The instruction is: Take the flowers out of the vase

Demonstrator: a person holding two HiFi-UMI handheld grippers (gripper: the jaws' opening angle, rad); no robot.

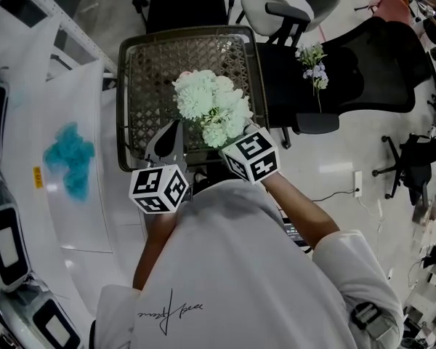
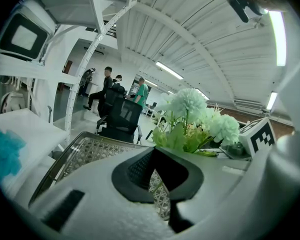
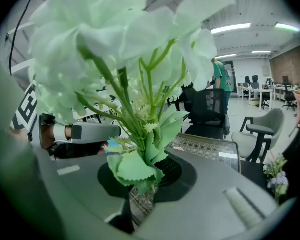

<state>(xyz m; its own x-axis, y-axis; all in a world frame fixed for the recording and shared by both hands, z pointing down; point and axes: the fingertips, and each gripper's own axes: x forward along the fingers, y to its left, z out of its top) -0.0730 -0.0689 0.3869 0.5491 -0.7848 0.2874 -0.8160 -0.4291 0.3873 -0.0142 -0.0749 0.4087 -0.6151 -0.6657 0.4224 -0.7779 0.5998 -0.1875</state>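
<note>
A bunch of pale green-white flowers (image 1: 214, 107) hangs over the wicker table (image 1: 152, 71). My right gripper (image 1: 231, 138) is shut on its stems just under the leaves; in the right gripper view the stems and leaves (image 3: 140, 169) stand up between the pads and the blooms (image 3: 115, 59) fill the top. My left gripper (image 1: 173, 133) sits just left of the bunch, jaws together with nothing between them; through its gap (image 2: 157, 179) only wicker shows, with the flowers (image 2: 195, 119) to its right. No vase is visible in any view.
A black office chair (image 1: 363, 71) at the right holds a second small sprig of flowers (image 1: 314, 65). A white bench at the left carries a teal clump (image 1: 69, 158). A grey chair (image 1: 276, 9) stands behind the wicker table. People stand far off (image 2: 107, 84).
</note>
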